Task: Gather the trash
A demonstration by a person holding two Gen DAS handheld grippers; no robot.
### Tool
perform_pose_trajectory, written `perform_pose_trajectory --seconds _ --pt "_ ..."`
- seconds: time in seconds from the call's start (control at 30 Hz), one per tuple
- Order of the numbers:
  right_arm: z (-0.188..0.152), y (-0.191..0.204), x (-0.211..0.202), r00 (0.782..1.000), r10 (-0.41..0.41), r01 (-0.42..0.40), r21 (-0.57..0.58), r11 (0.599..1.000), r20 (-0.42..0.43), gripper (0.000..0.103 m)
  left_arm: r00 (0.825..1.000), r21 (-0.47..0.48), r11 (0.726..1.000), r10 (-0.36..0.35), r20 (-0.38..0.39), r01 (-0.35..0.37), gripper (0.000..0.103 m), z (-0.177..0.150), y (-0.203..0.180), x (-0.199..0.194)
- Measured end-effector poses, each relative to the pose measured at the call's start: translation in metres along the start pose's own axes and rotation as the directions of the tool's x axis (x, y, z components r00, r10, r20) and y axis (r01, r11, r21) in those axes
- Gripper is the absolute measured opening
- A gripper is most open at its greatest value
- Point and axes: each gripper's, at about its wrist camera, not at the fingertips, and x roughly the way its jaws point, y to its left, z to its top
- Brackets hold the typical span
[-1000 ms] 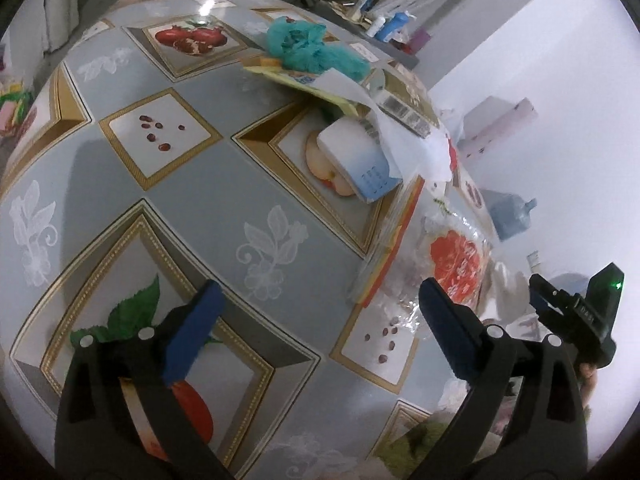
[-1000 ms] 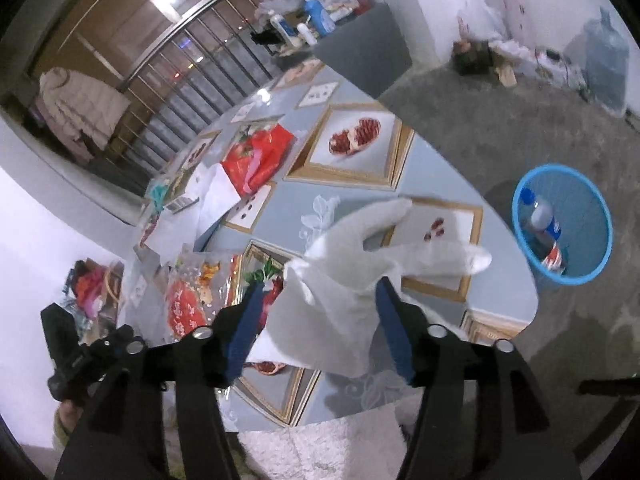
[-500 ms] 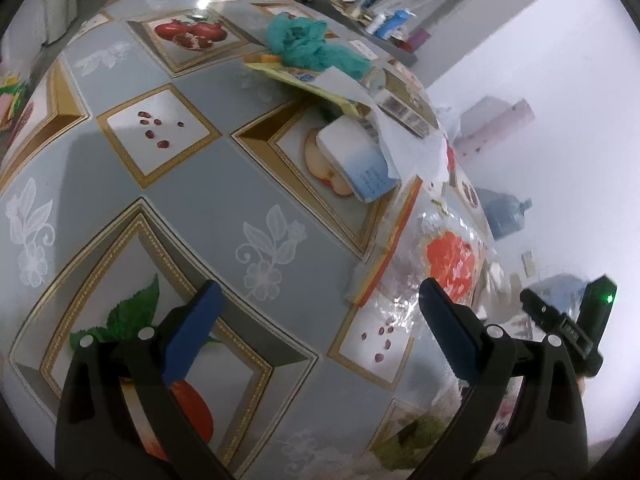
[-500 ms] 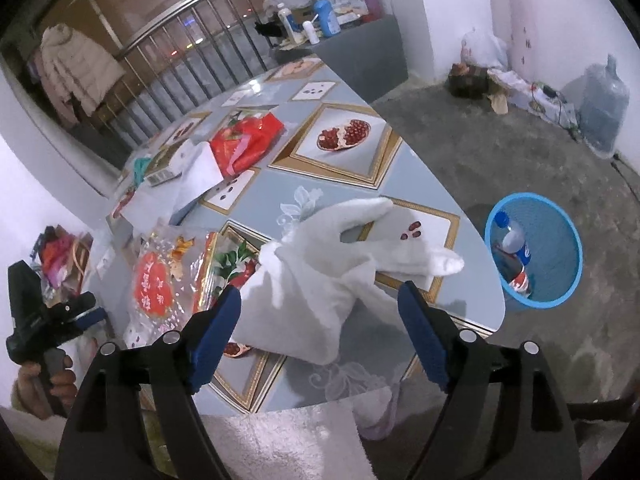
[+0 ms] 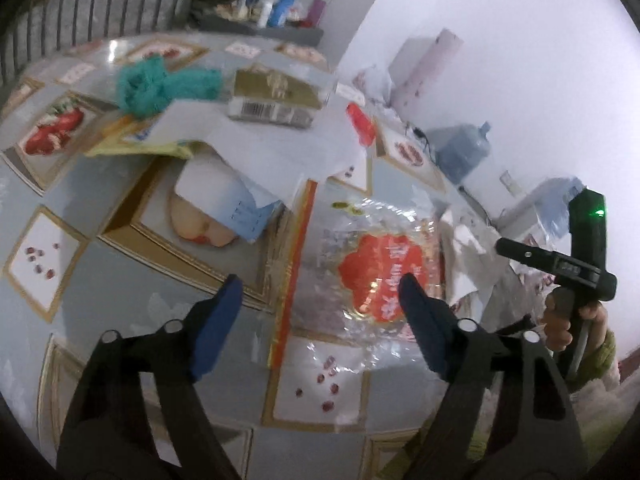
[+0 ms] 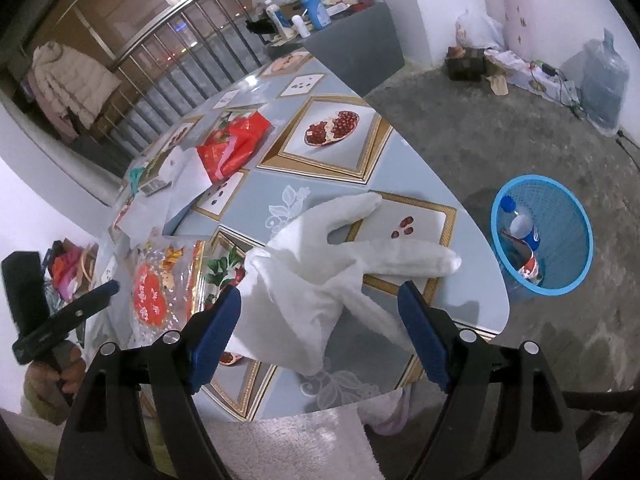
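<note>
Left wrist view: left gripper hangs over the table, jaws closing, with the left edge of the clear wrapper between them; pads not on it yet. Wrapper is crinkly glossy film with a red printed flower and a red-gold strip down one edge, lying flat. Behind it: loose white paper, a flat gold carton with a barcode, a bunched teal cloth. All still on the table, so most of the pickup remains.

Right wrist view: right gripper has jaws spread wide and not moving, nothing pinched. White glove lies limp and soft on the table near the front edge, between the pads but untouched. Red plastic bag, crumpled and shiny, sits farther back. Blue mesh basket stands on the floor just past the table edge, round and perforated, with a couple of bottles already in it. Judgement: early stage, a few items binned, table still cluttered.
</note>
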Motion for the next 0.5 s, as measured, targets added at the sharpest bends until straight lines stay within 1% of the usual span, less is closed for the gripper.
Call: perform_pose_trajectory --seconds 0.03,0.07,0.13,0.27,0.3,0.37,0.4,0.5 --pt "0.0 0.0 0.0 1.0 -0.001 0.001 -0.001 1.0 0.0 0.078 1.0 -0.009 1.0 -0.006 -0.015 0.006 0.063 0.002 0.003 0.005" --pt "0.0 0.0 0.0 1.0 -0.001 0.001 -0.001 1.0 0.0 0.078 1.0 -0.022 1.0 -0.014 -0.026 0.013 0.062 0.004 0.006 0.009" --pt "0.0 0.0 0.0 1.0 -0.001 0.001 0.0 1.0 -0.001 0.078 0.999 -0.036 0.999 -0.032 -0.038 0.031 0.056 0.007 0.011 0.013" --pt "0.0 -0.003 0.003 1.0 -0.001 0.001 0.002 1.0 -0.01 0.078 0.996 -0.036 0.998 -0.058 -0.061 0.056 0.053 0.013 0.017 0.023" --pt "0.001 -0.003 0.004 1.0 -0.002 0.002 0.003 1.0 -0.013 0.078 0.996 -0.034 0.998 -0.061 -0.064 0.059 0.05 0.014 0.018 0.024" --pt "0.001 -0.004 0.005 1.0 -0.004 0.005 0.003 1.0 -0.018 0.078 0.997 -0.022 0.999 -0.048 -0.067 0.046 0.047 0.016 0.018 0.026" --pt "0.001 -0.004 0.006 1.0 -0.005 0.005 0.003 1.0 -0.02 0.078 0.997 -0.009 0.999 -0.036 -0.07 0.035 0.044 0.016 0.016 0.027" --pt "0.001 -0.003 0.006 1.0 -0.008 0.008 0.002 1.0 -0.022 0.078 0.996 0.068 0.997 0.04 -0.077 -0.035 0.036 0.015 0.007 0.028"
